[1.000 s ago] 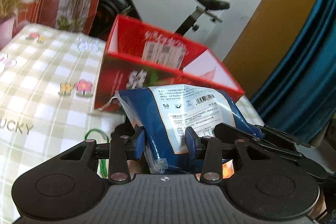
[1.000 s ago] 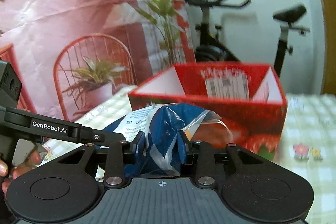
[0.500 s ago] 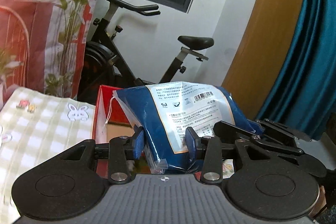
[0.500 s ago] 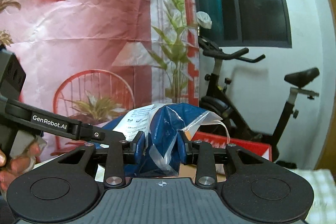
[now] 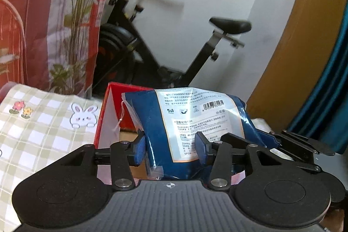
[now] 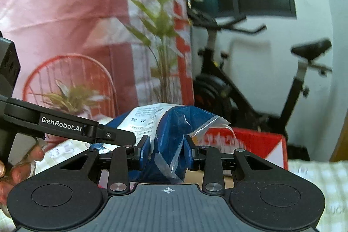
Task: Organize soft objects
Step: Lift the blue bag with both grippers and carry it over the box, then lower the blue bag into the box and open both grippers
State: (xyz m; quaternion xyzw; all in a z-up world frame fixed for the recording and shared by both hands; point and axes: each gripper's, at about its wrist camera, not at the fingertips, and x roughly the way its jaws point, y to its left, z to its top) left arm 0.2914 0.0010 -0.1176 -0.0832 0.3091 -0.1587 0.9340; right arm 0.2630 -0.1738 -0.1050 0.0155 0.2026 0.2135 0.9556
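Carrying the blue plastic pack [image 5: 191, 123] between both grippers, we are holding it just above the open red box [image 5: 113, 110], right gripper [image 6: 167, 150] pinching one end, left gripper [image 5: 169, 146] having just loosened around the other.

Both fisheye views look forward along their own fingers, slightly downward, close over the red box [image 5: 113, 114]. The left wrist view sits nearer the box's left side, the right wrist view [image 6: 256, 142] nearer its right. Both share the box, the blue packet [image 5: 195, 123] [image 6: 167, 134] and the exercise bike [image 5: 165, 45] [image 6: 250, 84] behind the box.
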